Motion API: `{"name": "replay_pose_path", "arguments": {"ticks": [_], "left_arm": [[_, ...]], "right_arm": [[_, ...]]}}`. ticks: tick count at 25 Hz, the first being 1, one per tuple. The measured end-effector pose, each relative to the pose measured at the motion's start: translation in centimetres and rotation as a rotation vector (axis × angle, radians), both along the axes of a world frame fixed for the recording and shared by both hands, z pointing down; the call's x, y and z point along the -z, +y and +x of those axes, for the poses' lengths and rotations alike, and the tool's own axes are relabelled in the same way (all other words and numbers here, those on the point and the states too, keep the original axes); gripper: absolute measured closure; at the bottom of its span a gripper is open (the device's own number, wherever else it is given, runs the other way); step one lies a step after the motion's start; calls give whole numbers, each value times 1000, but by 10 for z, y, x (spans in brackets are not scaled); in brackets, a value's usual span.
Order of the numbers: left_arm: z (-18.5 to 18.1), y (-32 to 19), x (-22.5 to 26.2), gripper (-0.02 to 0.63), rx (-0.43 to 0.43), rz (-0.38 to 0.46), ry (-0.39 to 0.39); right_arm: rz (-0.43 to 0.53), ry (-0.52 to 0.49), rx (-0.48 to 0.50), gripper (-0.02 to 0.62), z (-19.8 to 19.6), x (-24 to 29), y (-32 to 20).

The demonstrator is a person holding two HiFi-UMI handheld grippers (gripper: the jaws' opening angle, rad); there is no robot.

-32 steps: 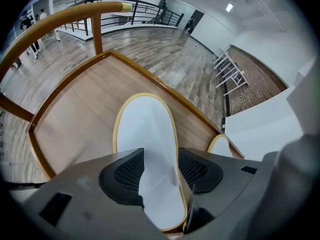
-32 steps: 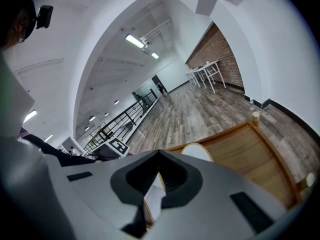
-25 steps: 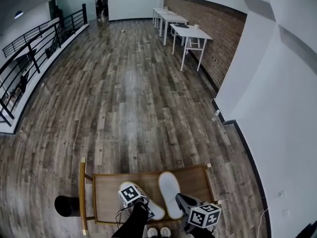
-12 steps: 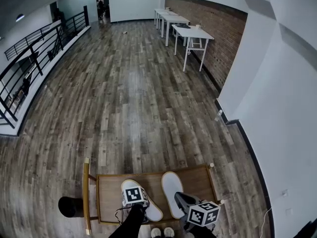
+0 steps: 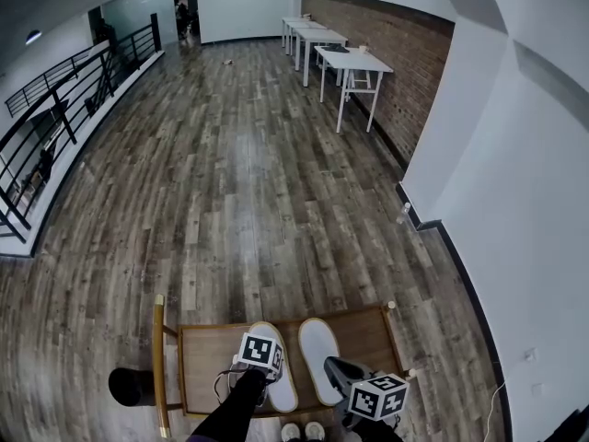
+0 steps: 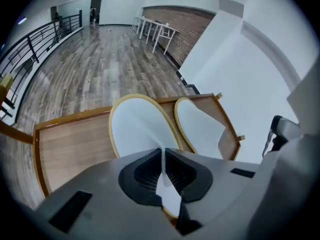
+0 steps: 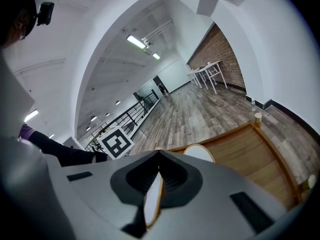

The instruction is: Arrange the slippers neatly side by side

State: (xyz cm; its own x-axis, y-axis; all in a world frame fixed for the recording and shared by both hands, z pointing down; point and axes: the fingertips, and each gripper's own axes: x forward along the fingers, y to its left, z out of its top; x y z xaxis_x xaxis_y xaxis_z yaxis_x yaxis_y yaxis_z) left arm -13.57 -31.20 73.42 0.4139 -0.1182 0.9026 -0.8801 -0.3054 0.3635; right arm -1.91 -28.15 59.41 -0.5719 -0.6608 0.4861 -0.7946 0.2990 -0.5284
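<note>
Slippers sit side by side on wooden tray (image 5: 207, 362), lower centre of head view. Left gripper (image 6: 162, 165) has just closed its jaws on left slipper (image 5: 283, 387) at the heel. Right gripper (image 7: 156, 184) is clamped on right slipper (image 5: 317, 355) at its edge.

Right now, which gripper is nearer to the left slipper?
Left. The left gripper has just closed on the left slipper; the right gripper holds the right slipper beside it.

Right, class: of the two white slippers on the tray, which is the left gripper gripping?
The left slipper, by the tray's bare half: the left gripper just closed on it. The right gripper holds the right slipper.
</note>
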Motion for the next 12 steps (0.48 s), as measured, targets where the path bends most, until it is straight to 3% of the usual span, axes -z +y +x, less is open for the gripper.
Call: {"name": "replay_pose_path", "arguments": {"ticks": [2,4,8,12], "left_arm": [[7,3,-4,595,-45,-29,0],[12,6,-8,595,-29,-52,15],[17,8,-13,597,131,-86,92],[9,2,-15,597,226,-82,104]], "right_arm": [[-1,2,-2,598,1,-1,1],[-3,6,-4,598,3,-1,2],[-7,11,-12,598,7,-3,3],[-10,12,-13,598,8,-4,3]]}}
